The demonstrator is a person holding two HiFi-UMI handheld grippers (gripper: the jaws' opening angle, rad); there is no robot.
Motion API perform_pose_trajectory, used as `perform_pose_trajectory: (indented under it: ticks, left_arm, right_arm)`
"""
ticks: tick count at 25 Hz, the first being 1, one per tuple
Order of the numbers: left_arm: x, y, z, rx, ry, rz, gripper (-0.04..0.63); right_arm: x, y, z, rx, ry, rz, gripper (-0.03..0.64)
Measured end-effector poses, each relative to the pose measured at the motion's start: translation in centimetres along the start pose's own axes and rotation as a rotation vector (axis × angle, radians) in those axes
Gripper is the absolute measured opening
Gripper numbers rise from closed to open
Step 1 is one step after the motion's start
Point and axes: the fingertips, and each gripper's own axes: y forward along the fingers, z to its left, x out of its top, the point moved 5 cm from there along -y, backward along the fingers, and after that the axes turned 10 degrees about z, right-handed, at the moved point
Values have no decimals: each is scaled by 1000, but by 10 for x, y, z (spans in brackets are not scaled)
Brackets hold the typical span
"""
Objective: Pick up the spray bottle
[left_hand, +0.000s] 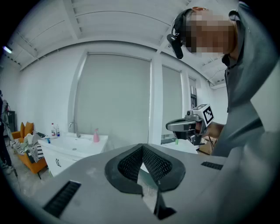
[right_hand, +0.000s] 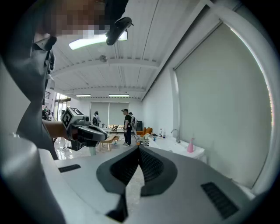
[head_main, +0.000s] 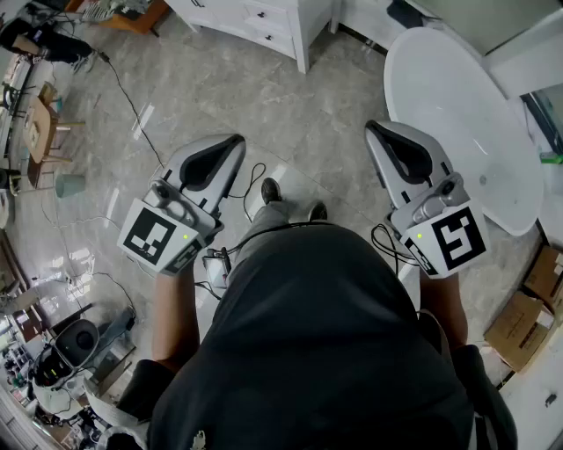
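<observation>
A small pink spray bottle (left_hand: 96, 135) stands on a white sink counter (left_hand: 65, 146) far ahead of me, by a tap; the right gripper view also shows the pink bottle (right_hand: 190, 145) at a distance. In the head view the bottle is hidden from me. My left gripper (head_main: 230, 145) and right gripper (head_main: 374, 130) hang side by side over the floor in front of the person, both far from the bottle. The left gripper's (left_hand: 142, 146) jaws are shut with nothing between them. My right gripper (right_hand: 139, 148) is shut and empty too.
A white oval table (head_main: 457, 114) stands to the right, a white cabinet (head_main: 264, 22) ahead. Cables (head_main: 132, 105) trail over the tiled floor, and cardboard boxes (head_main: 528, 316) sit at the right. People (right_hand: 127, 127) stand far back near an orange sofa (right_hand: 146, 130).
</observation>
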Motion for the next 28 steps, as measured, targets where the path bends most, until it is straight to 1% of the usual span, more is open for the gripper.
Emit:
perform_pose_trajectory:
  ticks: [2,6,11,13,18,28]
  left_arm:
    - [-4,-6,0,-3,6,3,5]
    - [-2,-12,4,-9,-13,6,5]
    - [0,-19,19,-43,11,-33,5]
    - [-2,-27,25,-55,15,-35,5]
    - [-2,-48,52,-60,24,-64,5]
    - [-28,-86,122,-58,4,-113,5]
  right_arm:
    - [4,-2,5,-7,-1,-6,8]
    - [8,-3,9,-29,10,-3,8]
    - [11,11,20,-63,14,24,8]
    - [17,16,29,-75,29,18,8]
    - [37,33,46,-101,57,-22,8]
    - [71,91,71,-179,50,-9,8]
